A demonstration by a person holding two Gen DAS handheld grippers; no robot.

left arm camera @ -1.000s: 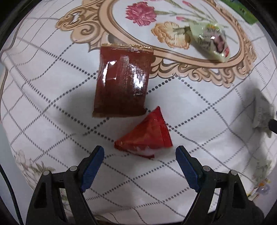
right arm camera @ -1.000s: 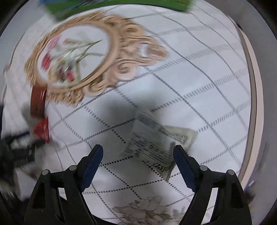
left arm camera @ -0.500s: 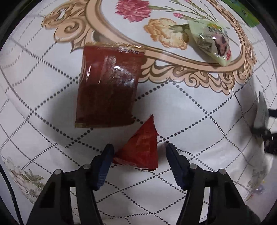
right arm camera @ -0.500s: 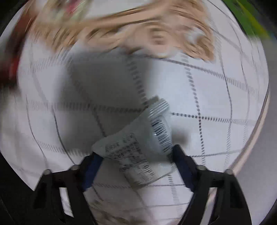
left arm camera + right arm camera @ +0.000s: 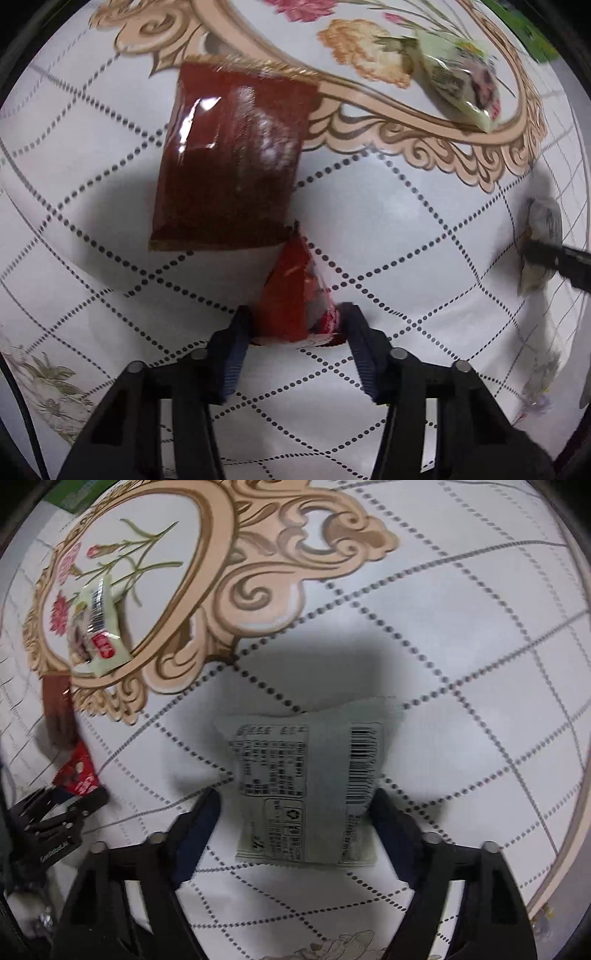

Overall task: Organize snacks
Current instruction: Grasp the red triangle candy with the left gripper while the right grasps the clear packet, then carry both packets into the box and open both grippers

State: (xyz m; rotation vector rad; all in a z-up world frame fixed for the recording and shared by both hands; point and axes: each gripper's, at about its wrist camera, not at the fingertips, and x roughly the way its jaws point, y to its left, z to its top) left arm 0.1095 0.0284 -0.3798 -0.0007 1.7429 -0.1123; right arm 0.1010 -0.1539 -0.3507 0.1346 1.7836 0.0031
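Your left gripper (image 5: 295,328) was closing, pads already pinching the red triangular snack (image 5: 295,295) on the counter (image 5: 406,221); that slick wrapper could've squirted out. Your right gripper (image 5: 295,808) was closing around the white packet (image 5: 306,786), pads barely touching, so it might've skidded sideways.

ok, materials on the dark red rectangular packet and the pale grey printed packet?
Dark red rectangular packet: looks like glossy plastic film, going by the bright glare streaks and the crimped gold edge. Pale grey printed packet: probably matte plastic or foil-laminate wrap, flat with no glare, a barcode and text printed on it and a sealed bottom edge.
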